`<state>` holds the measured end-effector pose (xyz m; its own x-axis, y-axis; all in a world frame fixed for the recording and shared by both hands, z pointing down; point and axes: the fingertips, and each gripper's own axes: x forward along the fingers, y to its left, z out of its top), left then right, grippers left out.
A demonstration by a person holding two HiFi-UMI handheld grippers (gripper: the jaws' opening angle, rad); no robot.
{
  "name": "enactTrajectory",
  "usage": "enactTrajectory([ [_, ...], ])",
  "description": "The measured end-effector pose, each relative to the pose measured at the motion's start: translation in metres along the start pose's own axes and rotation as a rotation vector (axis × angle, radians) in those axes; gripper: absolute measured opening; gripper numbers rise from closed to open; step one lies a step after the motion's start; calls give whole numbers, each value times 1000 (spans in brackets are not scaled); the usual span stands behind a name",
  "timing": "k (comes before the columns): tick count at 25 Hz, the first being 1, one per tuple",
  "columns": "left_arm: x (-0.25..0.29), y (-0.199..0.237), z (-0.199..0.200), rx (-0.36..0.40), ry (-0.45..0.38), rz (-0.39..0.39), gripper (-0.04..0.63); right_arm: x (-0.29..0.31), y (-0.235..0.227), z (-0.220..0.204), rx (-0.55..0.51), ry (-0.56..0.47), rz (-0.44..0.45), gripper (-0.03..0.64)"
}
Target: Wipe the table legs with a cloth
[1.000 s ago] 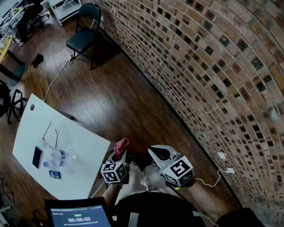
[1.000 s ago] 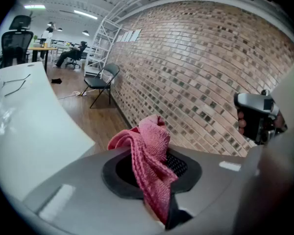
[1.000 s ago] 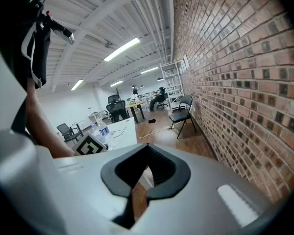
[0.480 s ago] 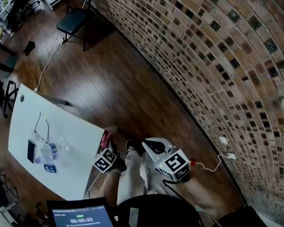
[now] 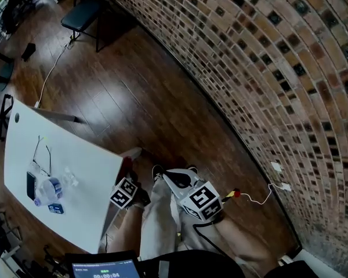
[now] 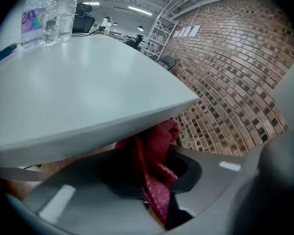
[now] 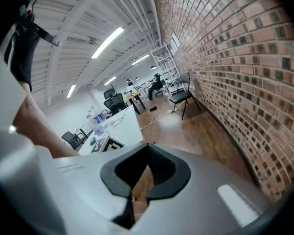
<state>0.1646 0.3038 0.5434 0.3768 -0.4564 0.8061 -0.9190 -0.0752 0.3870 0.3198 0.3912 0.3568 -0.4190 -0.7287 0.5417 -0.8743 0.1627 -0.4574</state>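
The white table (image 5: 75, 172) stands at the left of the head view, its near corner over my left gripper (image 5: 129, 171). That gripper is shut on a red cloth (image 5: 128, 165), of which only a dark red bit shows past the corner. In the left gripper view the cloth (image 6: 159, 180) is pinched between the jaws of the left gripper (image 6: 154, 143), just under the tabletop's edge (image 6: 137, 119). My right gripper (image 5: 167, 176) hangs beside it, over the person's legs. In its own view the right gripper (image 7: 147, 148) is shut and holds nothing. One grey table leg (image 5: 58, 116) shows beyond the far edge.
Glasses (image 5: 42, 152), a plastic bottle (image 5: 49, 187) and a phone (image 5: 30, 184) lie on the tabletop. A brick wall (image 5: 267, 68) runs along the right, with a white cable and a red plug (image 5: 238, 194) at its foot. A black chair (image 5: 81, 13) stands far back.
Both grippers have sunk lower. The left one, with the red cloth, has gone from beside the table's corner to under its edge, so the cloth is now mostly hidden in the head view.
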Motion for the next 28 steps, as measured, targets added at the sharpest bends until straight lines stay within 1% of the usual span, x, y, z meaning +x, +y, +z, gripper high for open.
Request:
enactTrajectory([
  [2,13,3,-4,-5,1,-5,72,27,-7,-14,13,28,13,0],
  [5,22,16,-2,33,-4,21,72,73,-9,-31,49,33,40,0],
  [6,25,15,-7,35,-5,24,72,83,-13,-37,57,30,42,0],
  [9,42,8,-26,-23,-9,17,72,109,-36,-60,77,28,37,0],
  [12,61,22,-21,-23,-3,4,72,143,-42,-82,129,4,18,0],
  [14,76,26,-25,-30,-1,1,72,155,-49,-96,150,-3,16,0],
  [17,101,30,-38,-66,-3,3,72,166,-61,-115,176,-2,24,0],
  [20,128,42,-55,-50,23,10,72,178,-72,-134,202,-6,26,0],
  [22,142,53,-67,-53,38,24,72,185,-79,-145,220,-13,25,0],
  [28,199,83,-100,-51,43,65,72,216,-115,-178,235,-9,25,0],
])
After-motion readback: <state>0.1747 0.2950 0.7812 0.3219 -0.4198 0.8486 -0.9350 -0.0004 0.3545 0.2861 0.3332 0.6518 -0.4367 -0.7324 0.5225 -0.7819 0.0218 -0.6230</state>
